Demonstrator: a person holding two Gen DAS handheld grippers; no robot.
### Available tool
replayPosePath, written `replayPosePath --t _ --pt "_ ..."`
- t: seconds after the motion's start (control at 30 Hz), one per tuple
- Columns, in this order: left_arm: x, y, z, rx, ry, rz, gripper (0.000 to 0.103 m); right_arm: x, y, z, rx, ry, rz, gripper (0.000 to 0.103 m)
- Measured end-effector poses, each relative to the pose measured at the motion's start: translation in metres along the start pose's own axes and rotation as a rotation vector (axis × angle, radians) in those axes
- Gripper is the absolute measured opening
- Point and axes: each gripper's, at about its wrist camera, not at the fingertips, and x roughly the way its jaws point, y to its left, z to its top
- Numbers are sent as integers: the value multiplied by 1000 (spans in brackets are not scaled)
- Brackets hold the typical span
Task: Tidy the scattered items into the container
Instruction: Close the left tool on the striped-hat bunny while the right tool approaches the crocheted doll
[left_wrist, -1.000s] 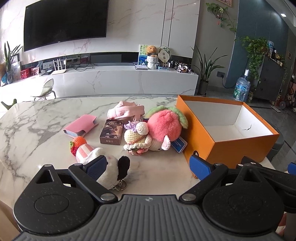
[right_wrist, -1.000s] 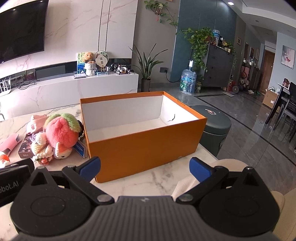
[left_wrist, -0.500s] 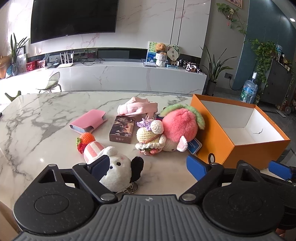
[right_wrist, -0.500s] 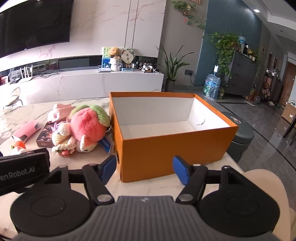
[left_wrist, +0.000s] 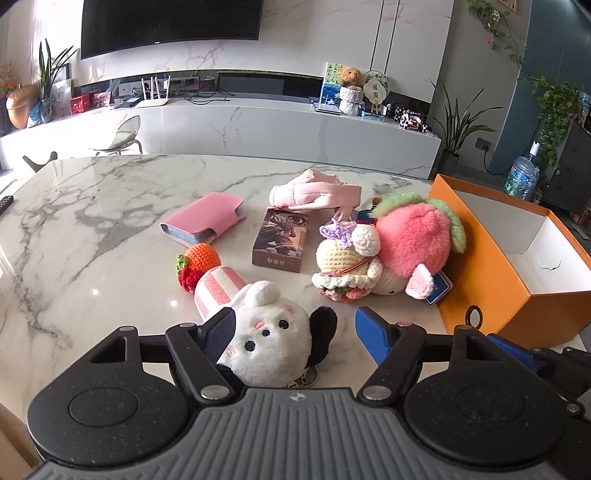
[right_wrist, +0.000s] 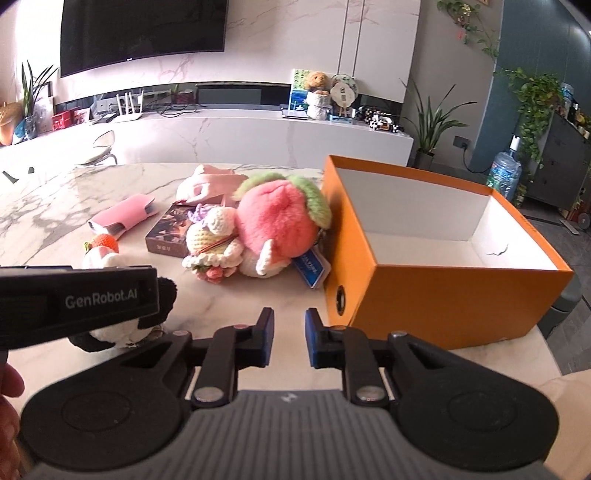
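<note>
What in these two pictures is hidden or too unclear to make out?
- Left wrist view: the white plush bunny, its lower body behind the gripper's frame.
- Both views: the blue card, mostly under the pink plush; print too small.
- Right wrist view: the orange box, its near floor behind its front wall.

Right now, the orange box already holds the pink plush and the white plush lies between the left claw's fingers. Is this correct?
Not quite. The orange box holds nothing; the right wrist view shows its bare white inside. The pink plush lies on the table beside the box, against its wall. The rest is correct: the white plush lies between the closing fingers of the left claw.
</note>
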Motion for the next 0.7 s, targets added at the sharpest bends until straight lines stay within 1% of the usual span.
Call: replayPosePath --t 0.07,0.1,0.2,0.3,0.37,0.57,0.7 --pt "7 6 2 -27 14 -1 86 6 6 1 -20 3 19 20" --pt "10 9 3 -41 21 -1 88 10 8 1 -30 3 28 20" --pt "20 17 7 -69 39 5 89 20 16 4 -53 8 49 20" --pt "31 21 11 -79 55 19 90 32 20 10 -76 5 51 22" --pt "39 24 13 -88 70 22 90 40 23 14 -93 -3 48 26" --pt "57 28 19 -84 84 32 91 65 31 19 -138 -11 92 26" --pt "73 37 17 -108 126 46 91 80 35 20 -149 -6 130 26"
